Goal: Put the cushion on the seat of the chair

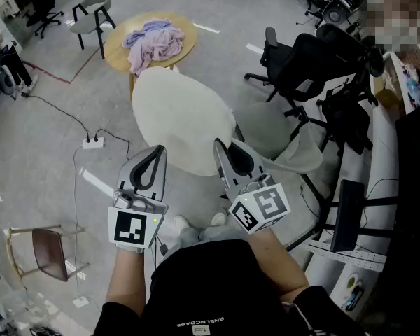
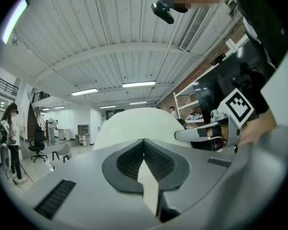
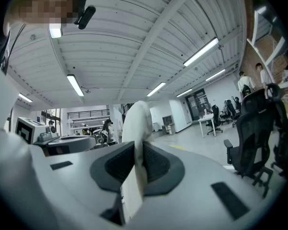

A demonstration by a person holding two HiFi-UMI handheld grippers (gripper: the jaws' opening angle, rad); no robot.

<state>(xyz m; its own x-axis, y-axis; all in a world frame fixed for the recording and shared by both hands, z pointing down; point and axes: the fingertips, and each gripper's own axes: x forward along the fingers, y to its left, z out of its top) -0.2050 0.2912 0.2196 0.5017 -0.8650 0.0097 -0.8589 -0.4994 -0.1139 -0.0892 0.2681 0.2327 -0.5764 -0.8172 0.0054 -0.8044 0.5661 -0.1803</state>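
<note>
A round off-white cushion (image 1: pixel 184 121) hangs in the air between both grippers in the head view. My left gripper (image 1: pixel 157 154) is shut on its near left rim, and my right gripper (image 1: pixel 221 150) is shut on its near right rim. Just right of the cushion and partly under it stands a pale chair (image 1: pixel 274 137) with a curved back. In the left gripper view the cushion (image 2: pixel 134 123) rises like a dome beyond the left gripper (image 2: pixel 144 143). The right gripper view shows the cushion (image 3: pixel 137 121) edge-on, pinched in the right gripper (image 3: pixel 136 150).
A round wooden table (image 1: pixel 183 47) with a heap of clothes stands beyond the cushion, and a grey chair (image 1: pixel 91 9) behind it. Black office chairs (image 1: pixel 308 68) crowd the right. A power strip (image 1: pixel 92 143) with cables lies on the floor at left, near a small brown-seated chair (image 1: pixel 45 250).
</note>
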